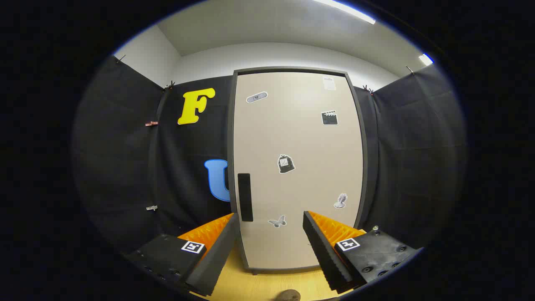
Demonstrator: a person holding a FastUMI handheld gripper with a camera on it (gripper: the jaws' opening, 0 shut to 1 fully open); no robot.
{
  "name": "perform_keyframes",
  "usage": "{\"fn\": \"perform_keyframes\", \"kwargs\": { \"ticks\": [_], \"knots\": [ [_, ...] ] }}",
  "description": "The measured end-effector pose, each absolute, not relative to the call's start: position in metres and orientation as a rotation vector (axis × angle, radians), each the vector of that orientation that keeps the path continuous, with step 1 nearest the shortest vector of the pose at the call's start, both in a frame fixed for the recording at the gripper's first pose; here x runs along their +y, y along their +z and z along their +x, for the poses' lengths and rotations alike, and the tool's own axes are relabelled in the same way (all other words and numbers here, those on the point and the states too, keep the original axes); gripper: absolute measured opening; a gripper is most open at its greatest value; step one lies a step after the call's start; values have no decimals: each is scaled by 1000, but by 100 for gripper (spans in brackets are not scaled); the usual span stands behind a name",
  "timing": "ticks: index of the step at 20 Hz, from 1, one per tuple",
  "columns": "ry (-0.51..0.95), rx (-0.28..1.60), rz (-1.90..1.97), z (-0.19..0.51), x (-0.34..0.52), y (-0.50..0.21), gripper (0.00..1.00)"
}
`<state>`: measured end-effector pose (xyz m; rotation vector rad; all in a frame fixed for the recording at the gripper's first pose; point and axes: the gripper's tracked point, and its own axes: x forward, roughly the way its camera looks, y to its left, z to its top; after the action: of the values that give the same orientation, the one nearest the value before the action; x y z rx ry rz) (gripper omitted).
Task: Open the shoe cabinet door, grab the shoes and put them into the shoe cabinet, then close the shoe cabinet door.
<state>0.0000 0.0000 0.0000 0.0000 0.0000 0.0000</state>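
— Nearest the camera, what do you see?

— Two fingers of the gripper (271, 246), spread wide apart with nothing between them but open air and a strip of the wooden floor (267, 284). It has hold of nothing.

— And that brownish lump low down between the fingers?

— A small rounded thing (288, 295) on the floor, closer than the fingertips. Too little of it shows to say what it is.

— Where is the shoe cabinet?

— Straight ahead, beyond the fingers, standing on the floor against the black cloth wall (188, 175). The shoe cabinet door (299, 167) is closed, pale beige in a dark frame, with several small stickers (286, 163) scattered across it.

— The handle?

— A dark upright handle (245, 197) sits along the door's left edge, low on the door. It stands just above and beyond the left fingertip, not touched by it. The right finger points at the lower right part of the door, also apart from it.

— So the claw faces the door?

— Yes, the door's lower middle lies in the gap between the fingers.
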Motion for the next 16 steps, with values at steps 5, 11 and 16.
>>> {"fn": "perform_keyframes", "kwargs": {
  "ticks": [5,11,16],
  "knots": [
    [6,11,-5,11,12,-5,98],
    [-3,23,-1,30,18,-10,98],
    [-1,28,-2,51,28,-15,98]
  ]
}}
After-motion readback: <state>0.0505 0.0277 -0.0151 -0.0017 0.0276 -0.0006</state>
